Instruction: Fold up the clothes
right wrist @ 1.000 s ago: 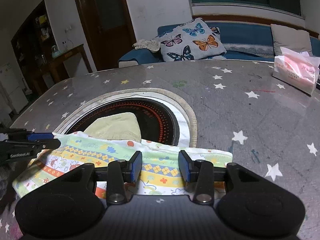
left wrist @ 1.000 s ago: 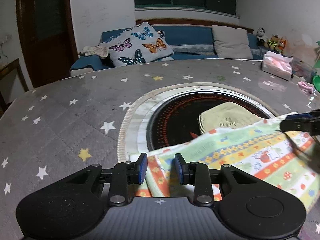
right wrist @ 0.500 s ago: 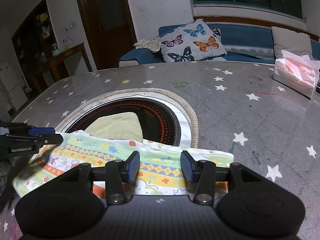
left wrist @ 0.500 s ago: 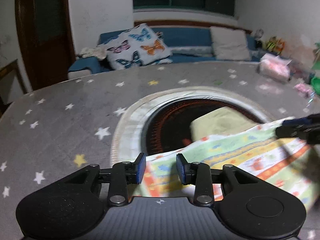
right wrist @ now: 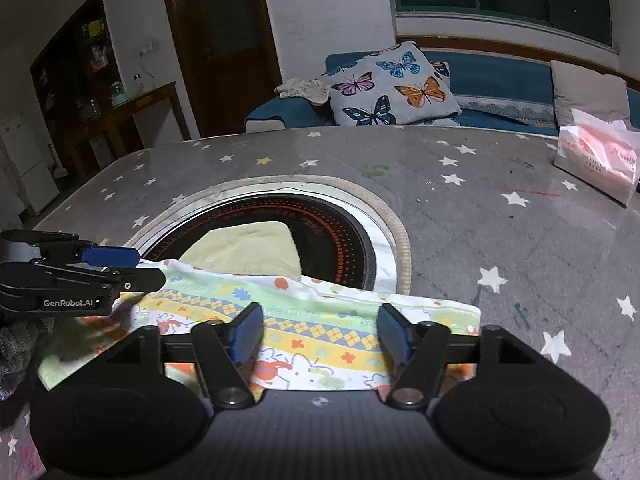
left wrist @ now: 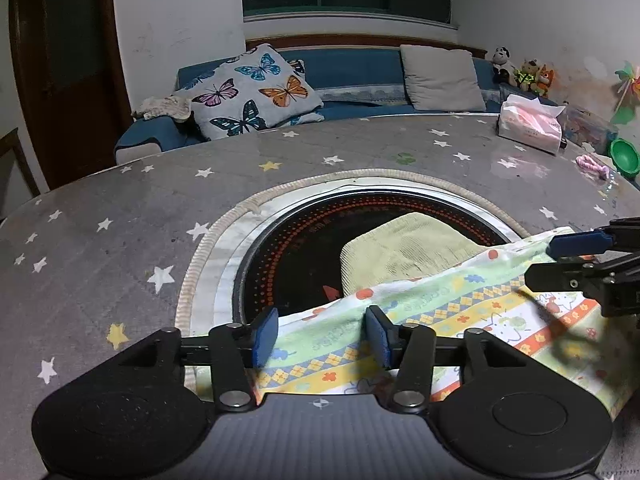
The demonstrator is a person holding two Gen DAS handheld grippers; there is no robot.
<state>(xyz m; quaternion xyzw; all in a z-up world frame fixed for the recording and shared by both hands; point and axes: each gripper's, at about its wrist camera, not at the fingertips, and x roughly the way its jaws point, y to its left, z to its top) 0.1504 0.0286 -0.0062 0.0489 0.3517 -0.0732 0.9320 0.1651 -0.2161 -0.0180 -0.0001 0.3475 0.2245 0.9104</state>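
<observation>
A patterned cloth (left wrist: 460, 312) (right wrist: 320, 320) with green, yellow and orange bands lies flat near the table's front edge. Its far edge overlaps the black round hotplate (left wrist: 304, 248) (right wrist: 332, 236). A pale yellow folded cloth (left wrist: 404, 248) (right wrist: 248, 248) rests on that hotplate, partly under the patterned one. My left gripper (left wrist: 322, 336) is open low over the cloth's left end. My right gripper (right wrist: 320, 332) is open over its right end. Neither holds fabric. Each gripper shows in the other view, the right gripper (left wrist: 540, 264) and the left gripper (right wrist: 150, 267).
The grey star-print table (left wrist: 120, 216) (right wrist: 500, 216) carries a pink tissue pack (left wrist: 530, 128) (right wrist: 596, 156) at the far right, then a pink scrap (left wrist: 594, 164) and a green bowl (left wrist: 624, 156). A blue sofa with a butterfly cushion (left wrist: 252, 92) stands behind.
The fingers of both grippers have spread wider apart over the patterned cloth. The cloth stays flat on the table in the same place.
</observation>
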